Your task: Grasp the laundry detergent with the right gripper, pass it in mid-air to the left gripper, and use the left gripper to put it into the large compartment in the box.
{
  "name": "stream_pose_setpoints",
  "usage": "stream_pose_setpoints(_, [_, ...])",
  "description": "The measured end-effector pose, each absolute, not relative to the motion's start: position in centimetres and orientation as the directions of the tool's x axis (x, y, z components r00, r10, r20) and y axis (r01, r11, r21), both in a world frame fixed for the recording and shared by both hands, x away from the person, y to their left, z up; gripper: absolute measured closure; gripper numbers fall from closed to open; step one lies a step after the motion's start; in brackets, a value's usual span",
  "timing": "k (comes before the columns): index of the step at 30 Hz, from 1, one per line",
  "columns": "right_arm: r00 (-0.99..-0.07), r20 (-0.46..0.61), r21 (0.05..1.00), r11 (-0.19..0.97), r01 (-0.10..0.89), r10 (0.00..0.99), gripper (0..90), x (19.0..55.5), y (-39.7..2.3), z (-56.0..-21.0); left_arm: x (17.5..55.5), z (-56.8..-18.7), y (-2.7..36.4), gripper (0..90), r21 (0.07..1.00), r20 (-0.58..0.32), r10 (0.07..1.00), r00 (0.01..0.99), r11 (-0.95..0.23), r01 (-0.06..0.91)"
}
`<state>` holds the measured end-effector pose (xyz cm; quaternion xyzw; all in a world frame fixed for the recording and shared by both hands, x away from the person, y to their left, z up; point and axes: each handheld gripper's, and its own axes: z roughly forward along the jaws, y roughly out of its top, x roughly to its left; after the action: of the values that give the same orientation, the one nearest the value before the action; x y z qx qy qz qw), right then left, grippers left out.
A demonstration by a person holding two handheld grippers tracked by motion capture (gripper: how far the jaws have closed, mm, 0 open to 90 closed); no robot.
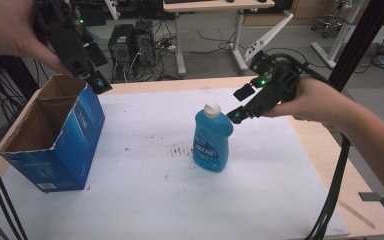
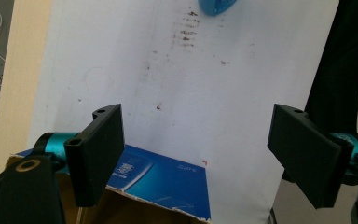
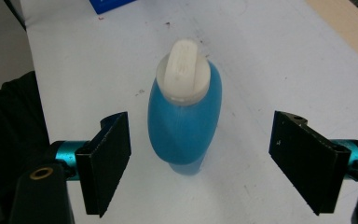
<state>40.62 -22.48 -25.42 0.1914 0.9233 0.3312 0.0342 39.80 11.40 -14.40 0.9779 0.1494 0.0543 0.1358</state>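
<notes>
A blue bottle (image 1: 212, 141) with a white cap stands upright in the middle of the white mat (image 1: 145, 200). My right gripper (image 1: 240, 104) hovers just right of the cap, jaws open and angled down toward it. In the right gripper view the bottle (image 3: 184, 122) stands ahead of the wide-apart jaws, untouched. A blue cardboard box (image 1: 55, 137), open at the top, stands at the left. My left gripper (image 1: 94, 82) hangs open over the box's far right corner. The box's torn rim (image 2: 158, 186) lies below that gripper's spread jaws.
The mat carries brownish stains (image 1: 180, 150) left of the bottle. Bare wood (image 1: 365, 200) borders the mat on the right. Black cables (image 1: 332, 185) hang down at the right edge. Behind the table stand computer towers (image 1: 132, 45) and desk legs.
</notes>
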Motion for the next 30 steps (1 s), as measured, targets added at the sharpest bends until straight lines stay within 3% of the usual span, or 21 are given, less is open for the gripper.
stream_pose_setpoints(14, [-0.902, 0.078, 0.613, 0.693, 0.379, 0.425, 20.1, 39.4, -21.8, -30.0, 39.9, -14.5, 11.4, 18.8, 0.28, 0.067, 0.297, 0.953, -0.922, 0.268])
stream_pose_setpoints(30, [-0.879, 0.043, 0.585, 0.701, 0.408, 0.475, 20.1, 39.4, -19.4, -32.8, 39.8, -14.5, 11.4, 18.8, 0.287, 0.067, 0.299, 0.952, -0.92, 0.269])
